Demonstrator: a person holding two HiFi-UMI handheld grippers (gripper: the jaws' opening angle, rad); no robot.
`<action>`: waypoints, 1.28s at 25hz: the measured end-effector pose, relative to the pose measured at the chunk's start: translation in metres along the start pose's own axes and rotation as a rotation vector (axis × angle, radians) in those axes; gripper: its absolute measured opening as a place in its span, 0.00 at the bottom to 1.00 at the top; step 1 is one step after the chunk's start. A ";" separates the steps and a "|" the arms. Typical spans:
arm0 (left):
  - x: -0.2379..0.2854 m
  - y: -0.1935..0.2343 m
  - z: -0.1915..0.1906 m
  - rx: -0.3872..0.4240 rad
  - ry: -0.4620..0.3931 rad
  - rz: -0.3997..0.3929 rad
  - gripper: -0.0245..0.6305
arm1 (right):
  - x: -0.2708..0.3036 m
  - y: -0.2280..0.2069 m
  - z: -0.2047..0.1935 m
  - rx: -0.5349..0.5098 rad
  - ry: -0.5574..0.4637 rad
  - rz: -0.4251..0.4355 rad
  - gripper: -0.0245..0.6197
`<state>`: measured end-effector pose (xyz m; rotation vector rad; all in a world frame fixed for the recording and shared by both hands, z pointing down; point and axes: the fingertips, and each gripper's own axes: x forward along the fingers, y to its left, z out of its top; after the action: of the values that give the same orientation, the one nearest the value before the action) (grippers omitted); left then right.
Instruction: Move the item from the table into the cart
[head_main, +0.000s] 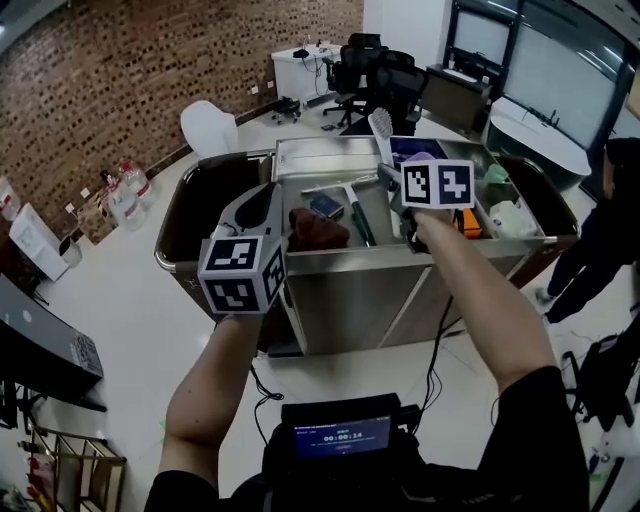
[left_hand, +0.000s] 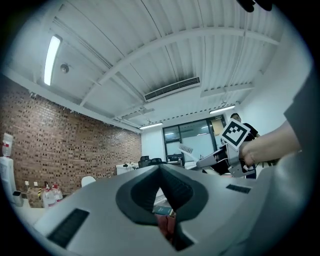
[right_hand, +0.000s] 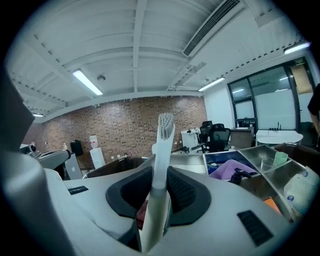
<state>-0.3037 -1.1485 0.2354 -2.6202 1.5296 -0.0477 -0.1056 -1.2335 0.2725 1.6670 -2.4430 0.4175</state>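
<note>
White brush (right_hand: 159, 165) stands upright, gripped by the right tongs (head_main: 392, 180) over the cart (head_main: 350, 290); the left tongs (left_hand: 161, 172) are closed, empty, alongside.

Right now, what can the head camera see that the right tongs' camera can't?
Only the head view shows the small screen at the person's chest and the squeegee lying in the cart. Only the right gripper view shows the ceiling lights and, close up, the right tongs clamped on the handle of the white brush. Both show the brush, the cart's bins, the purple cloth and the brick wall.
</note>
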 end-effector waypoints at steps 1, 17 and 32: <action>0.014 0.005 -0.003 0.002 0.007 -0.017 0.04 | 0.015 -0.007 -0.003 0.003 0.031 -0.016 0.16; 0.163 0.103 -0.057 -0.065 0.055 -0.241 0.04 | 0.180 -0.035 -0.080 0.060 0.460 -0.172 0.15; 0.222 0.120 -0.106 -0.115 0.087 -0.325 0.04 | 0.241 -0.078 -0.137 0.109 0.704 -0.247 0.15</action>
<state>-0.3071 -1.4083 0.3214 -2.9689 1.1447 -0.1033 -0.1262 -1.4305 0.4810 1.4891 -1.7105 0.9238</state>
